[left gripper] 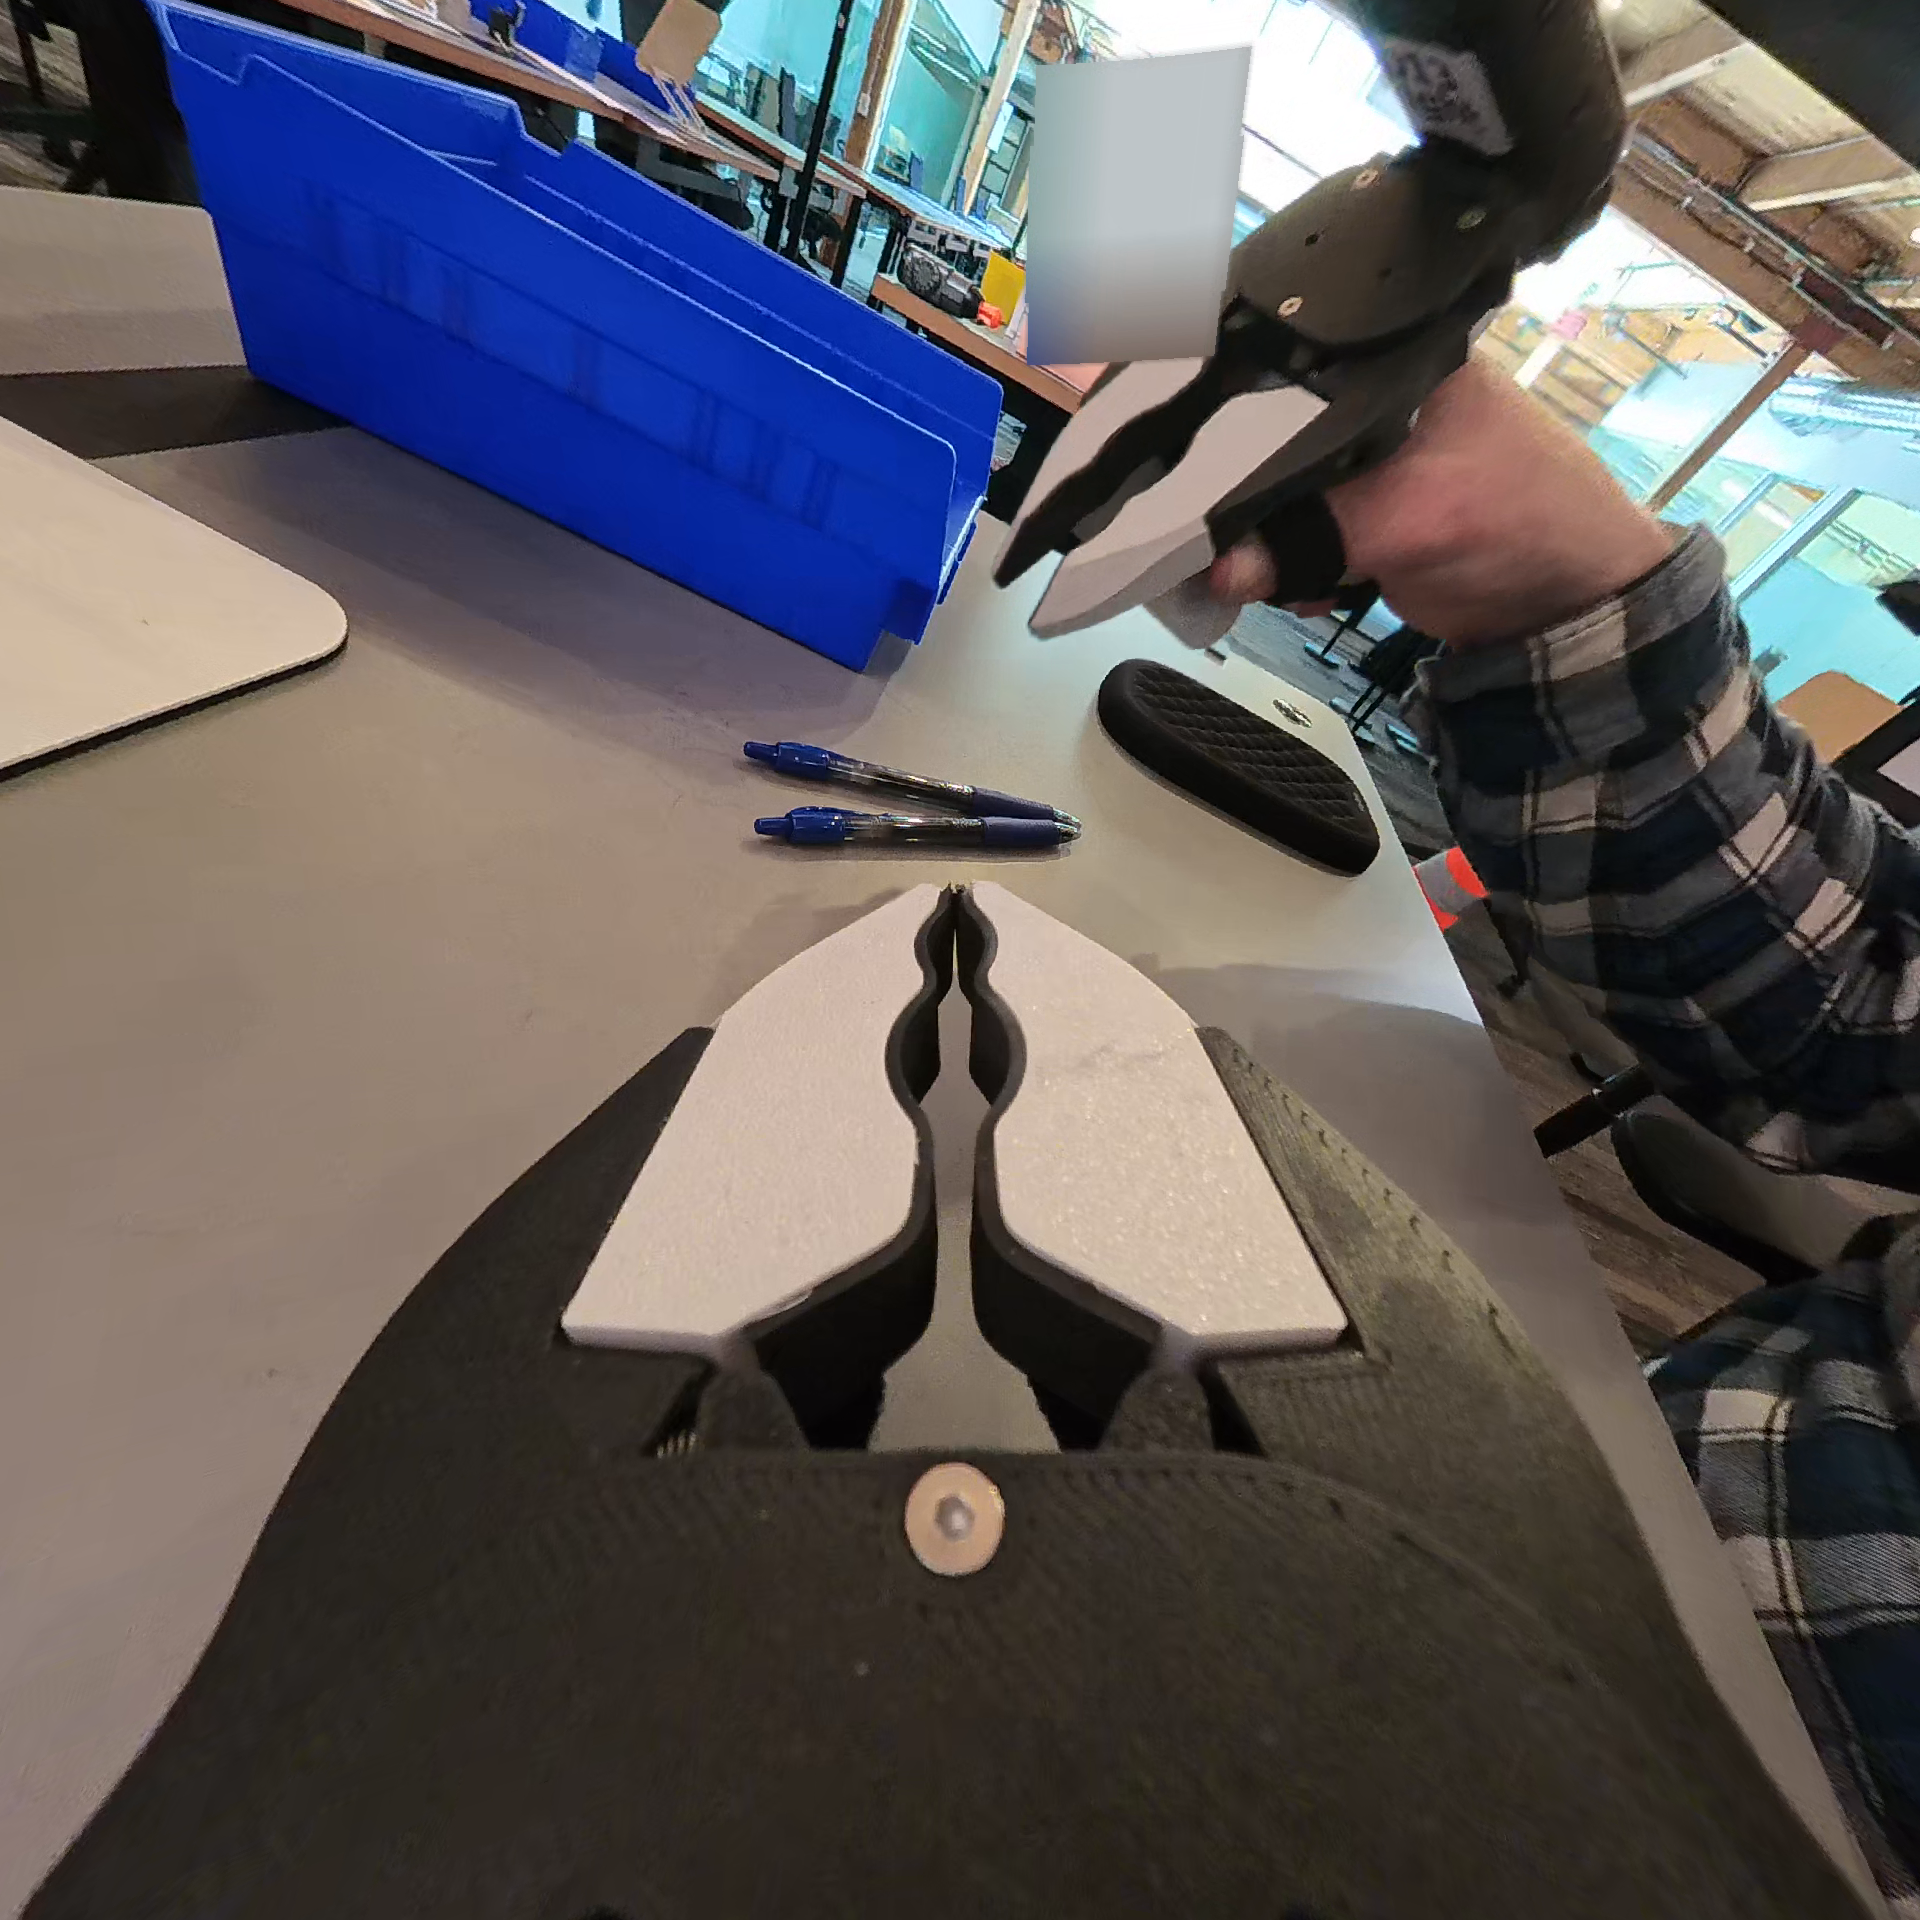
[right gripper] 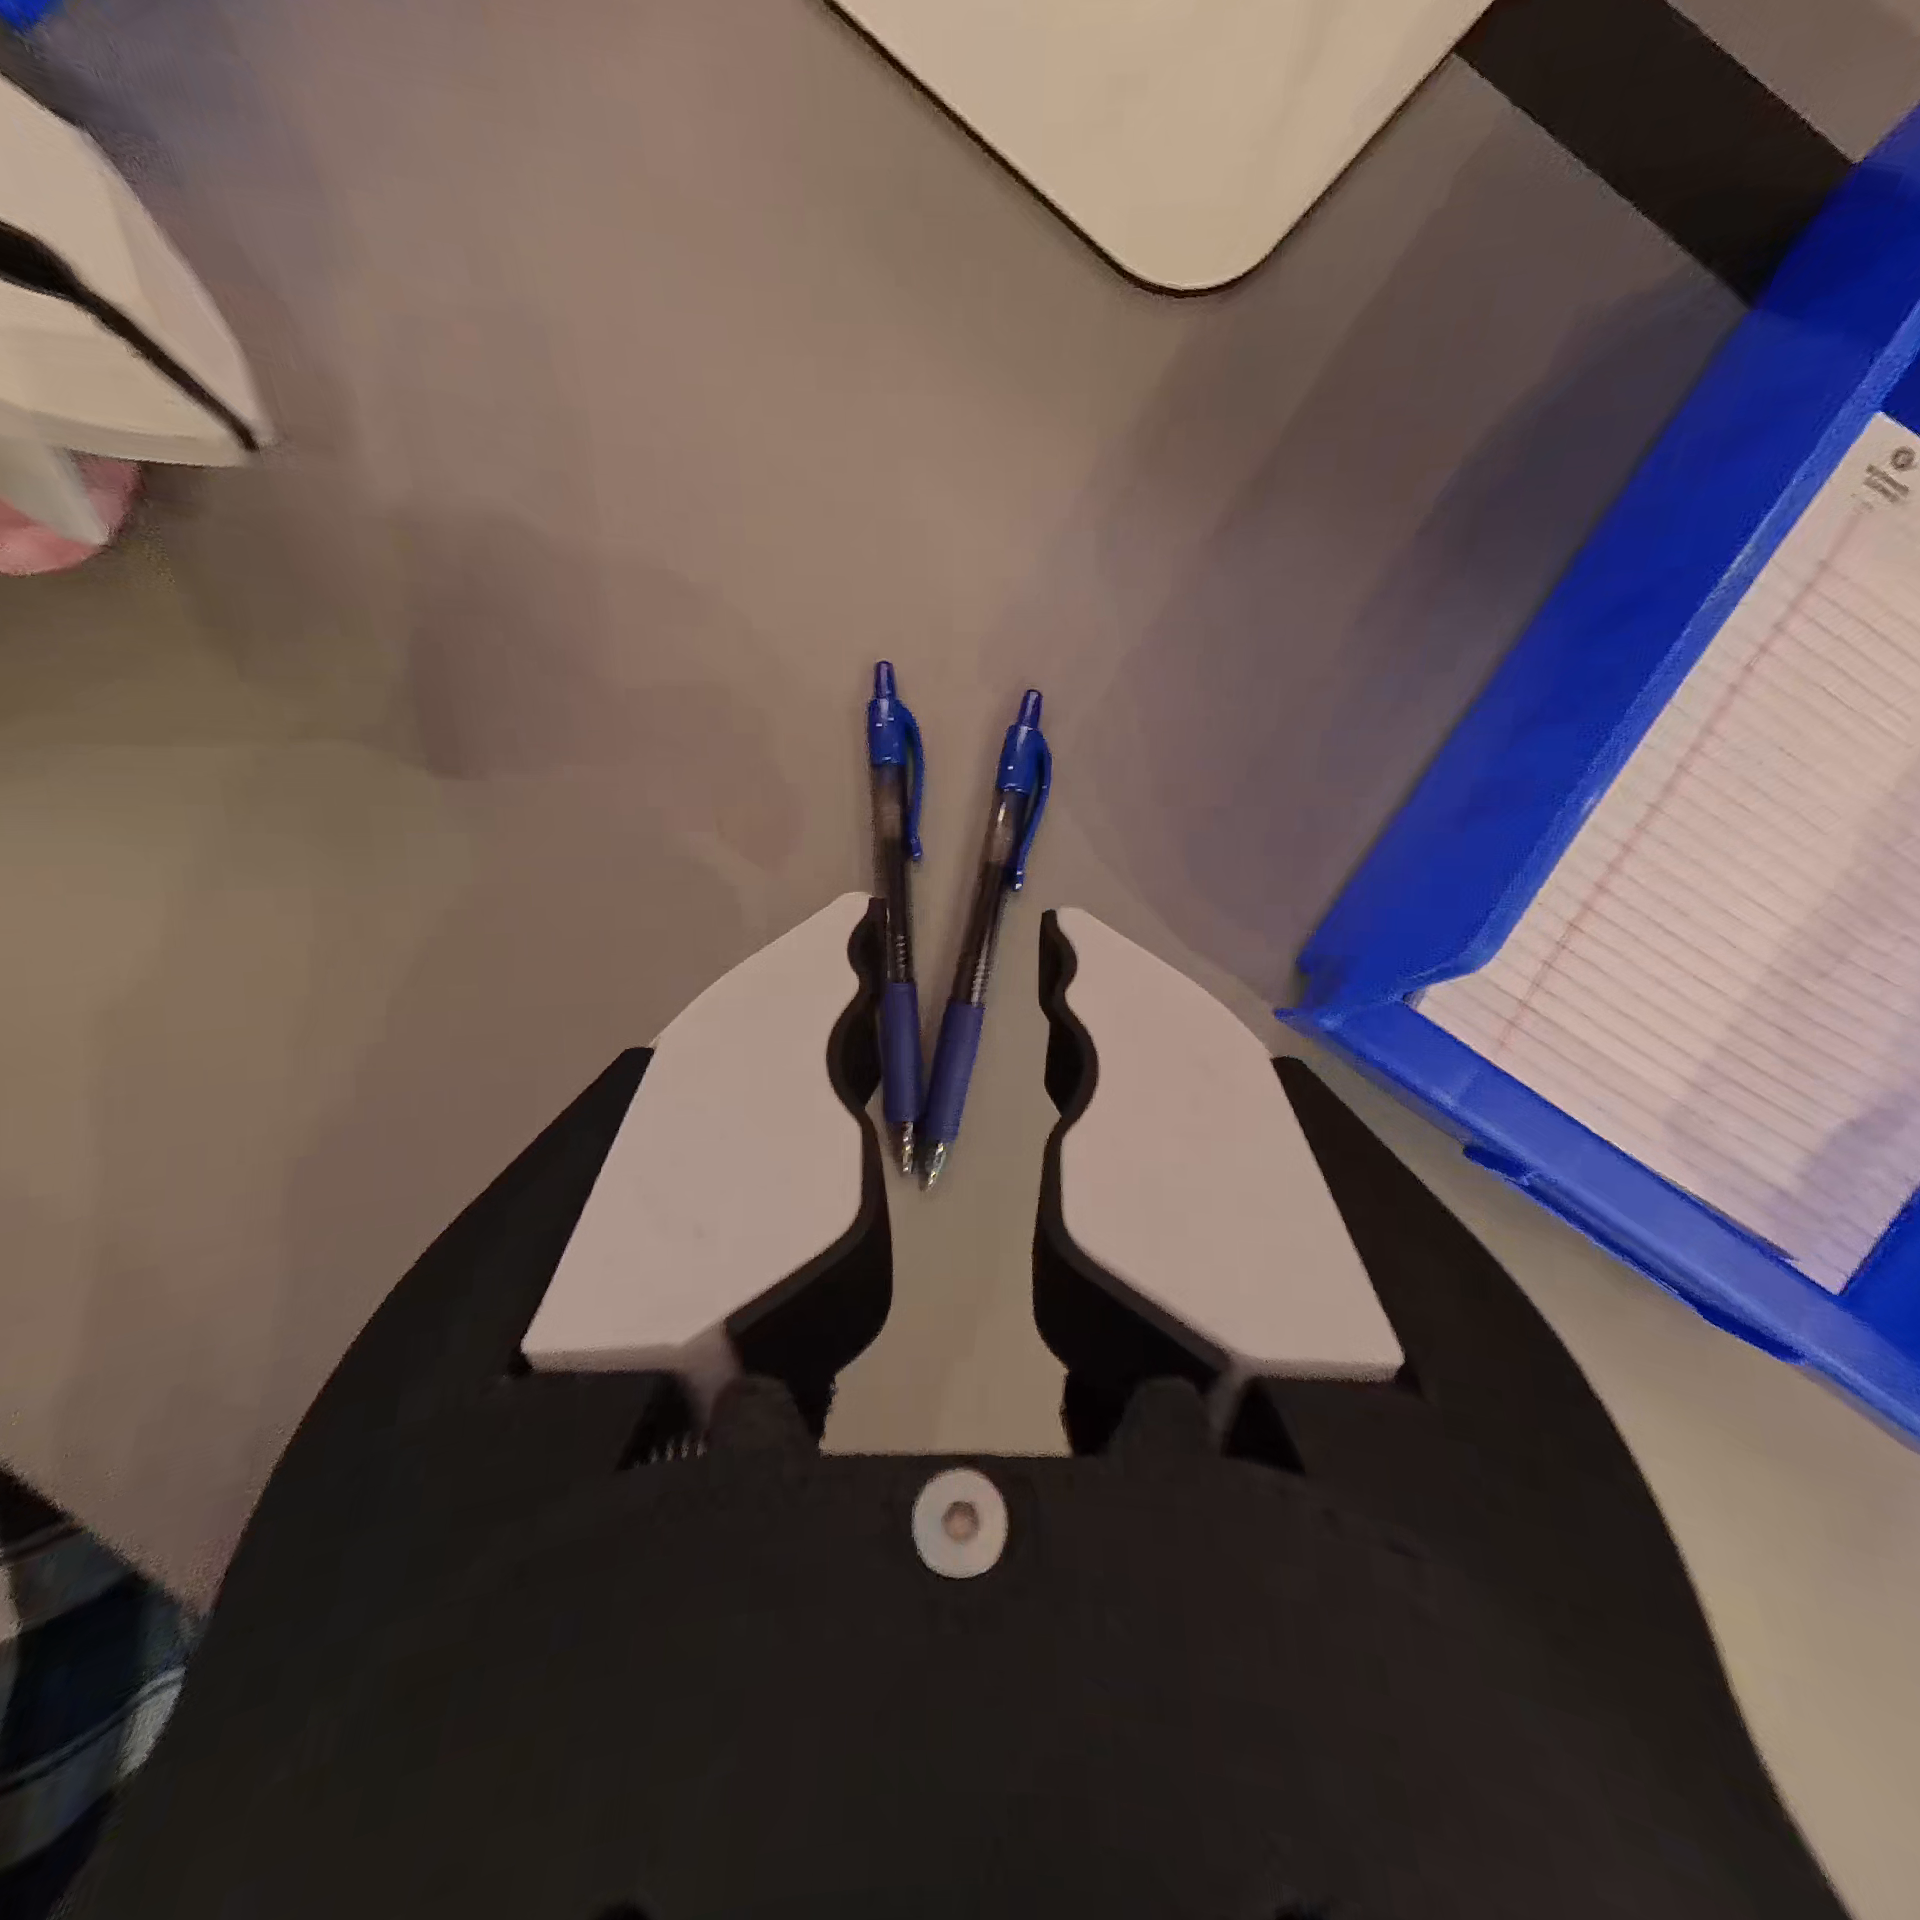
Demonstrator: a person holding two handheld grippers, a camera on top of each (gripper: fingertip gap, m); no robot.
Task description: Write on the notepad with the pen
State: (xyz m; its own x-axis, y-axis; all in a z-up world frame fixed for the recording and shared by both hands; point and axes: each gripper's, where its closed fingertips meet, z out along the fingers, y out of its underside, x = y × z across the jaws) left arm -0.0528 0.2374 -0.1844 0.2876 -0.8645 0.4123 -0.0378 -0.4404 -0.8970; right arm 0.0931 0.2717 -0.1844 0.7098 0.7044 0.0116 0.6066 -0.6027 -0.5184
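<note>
Two blue pens lie side by side on the grey table, one (right gripper: pixel 891 790) to the left of the other (right gripper: pixel 1013 790); both also show in the left wrist view (left gripper: pixel 904 826). My right gripper (right gripper: pixel 956 912) is open and hovers above them, fingers straddling their grip ends. It also shows in the left wrist view (left gripper: pixel 1023 597), held up off the table by a hand. My left gripper (left gripper: pixel 956 891) is shut and empty, low over the table just short of the pens. A white lined notepad (right gripper: pixel 1714 935) lies inside a blue bin (right gripper: pixel 1538 831).
The blue bin (left gripper: pixel 582 343) stands on the table behind the pens. A white rounded board (left gripper: pixel 135 592) lies at the left, also in the right wrist view (right gripper: pixel 1174 125). A black wrist rest (left gripper: pixel 1236 764) sits near the table edge. A person's plaid sleeve (left gripper: pixel 1662 831) is at the right. My hands' fingertips stand some 15 cm from each other.
</note>
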